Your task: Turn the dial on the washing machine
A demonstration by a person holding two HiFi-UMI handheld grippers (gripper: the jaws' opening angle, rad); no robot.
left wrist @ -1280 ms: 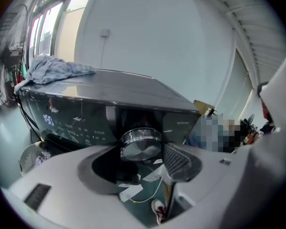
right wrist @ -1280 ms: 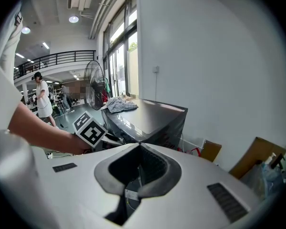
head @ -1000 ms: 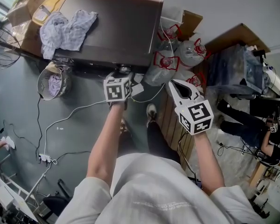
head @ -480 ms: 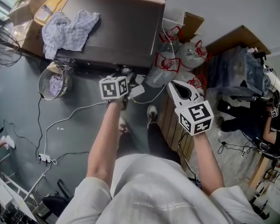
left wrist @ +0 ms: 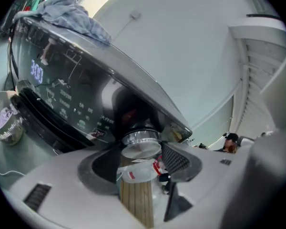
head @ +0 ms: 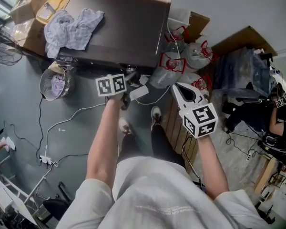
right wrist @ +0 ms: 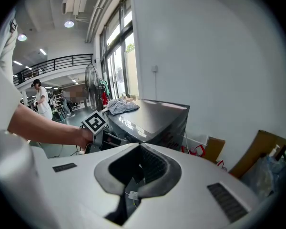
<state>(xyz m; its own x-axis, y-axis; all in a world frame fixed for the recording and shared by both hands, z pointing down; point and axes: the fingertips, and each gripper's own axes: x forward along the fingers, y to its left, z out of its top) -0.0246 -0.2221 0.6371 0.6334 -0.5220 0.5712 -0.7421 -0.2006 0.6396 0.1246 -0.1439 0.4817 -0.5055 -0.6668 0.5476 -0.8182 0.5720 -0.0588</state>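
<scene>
Dial, round polished metal, clamped by ribbed fingers of left gripper.

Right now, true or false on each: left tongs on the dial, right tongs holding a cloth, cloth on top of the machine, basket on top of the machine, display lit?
1. The left tongs are shut on the silver dial of the washing machine. True.
2. The right tongs hold a cloth. False: they are shut on nothing and held off to the machine's side.
3. A crumpled cloth lies on top of the machine. True.
4. The round basket stands on top of the machine. False: it stands on the floor beside the machine's front.
5. The machine's display is lit. True: blue digits glow on the front panel.
</scene>
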